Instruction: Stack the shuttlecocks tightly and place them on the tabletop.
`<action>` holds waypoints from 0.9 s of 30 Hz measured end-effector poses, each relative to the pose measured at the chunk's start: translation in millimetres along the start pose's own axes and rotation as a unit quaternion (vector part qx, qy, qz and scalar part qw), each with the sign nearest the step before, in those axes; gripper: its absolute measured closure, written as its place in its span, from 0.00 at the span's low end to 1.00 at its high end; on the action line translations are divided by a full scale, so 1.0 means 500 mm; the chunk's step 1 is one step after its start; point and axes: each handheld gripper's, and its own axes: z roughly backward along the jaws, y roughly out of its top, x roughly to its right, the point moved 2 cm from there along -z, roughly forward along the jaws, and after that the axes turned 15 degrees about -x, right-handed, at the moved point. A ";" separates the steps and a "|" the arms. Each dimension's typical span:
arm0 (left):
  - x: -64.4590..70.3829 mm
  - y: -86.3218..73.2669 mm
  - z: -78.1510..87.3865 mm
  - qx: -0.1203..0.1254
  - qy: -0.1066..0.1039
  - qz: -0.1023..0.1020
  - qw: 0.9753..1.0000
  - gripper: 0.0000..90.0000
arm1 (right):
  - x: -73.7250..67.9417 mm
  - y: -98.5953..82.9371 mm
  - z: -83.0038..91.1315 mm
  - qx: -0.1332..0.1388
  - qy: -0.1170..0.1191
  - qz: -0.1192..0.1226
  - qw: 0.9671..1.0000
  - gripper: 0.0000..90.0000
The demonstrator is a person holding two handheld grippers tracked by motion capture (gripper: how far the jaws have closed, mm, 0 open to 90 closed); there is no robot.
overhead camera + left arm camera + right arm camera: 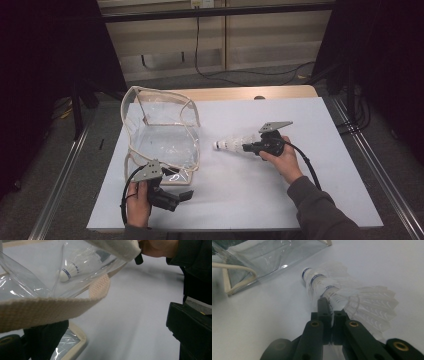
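Observation:
A clear plastic bag (165,142) with beige webbing trim stands open on the left of the white table (280,200). My right gripper (246,147) is shut on the feather skirt of a nested stack of white shuttlecocks (231,144), cork ends pointing at the bag and a short gap away. The right gripper view shows the jaws (329,305) pinching the shuttlecocks (329,282), with the bag (274,255) beyond. My left gripper (179,184) is at the bag's near corner with its jaws wide apart; the beige strap (50,310) drapes over one jaw. Through the plastic I see the shuttlecocks (72,267).
The white board covers a wooden table (240,93). Metal rails (370,155) run along both sides, and cables (250,75) lie on the floor behind. White surface lies bare to the right and front of the bag.

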 end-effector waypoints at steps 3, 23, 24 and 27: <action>0.000 0.000 0.000 0.000 0.000 0.000 1.000 0.05 | 0.000 0.001 -0.002 0.000 0.001 0.001 1.000 0.98; 0.000 0.000 0.000 0.000 0.000 0.001 1.000 0.05 | -0.001 -0.002 -0.004 -0.021 -0.015 0.001 1.000 0.80; 0.000 0.000 0.000 0.000 0.000 0.001 1.000 0.05 | -0.001 -0.004 -0.002 -0.022 -0.017 0.002 1.000 0.79; 0.000 0.000 0.000 -0.001 0.001 0.000 1.000 0.05 | 0.000 -0.009 0.003 -0.024 -0.019 0.000 1.000 0.77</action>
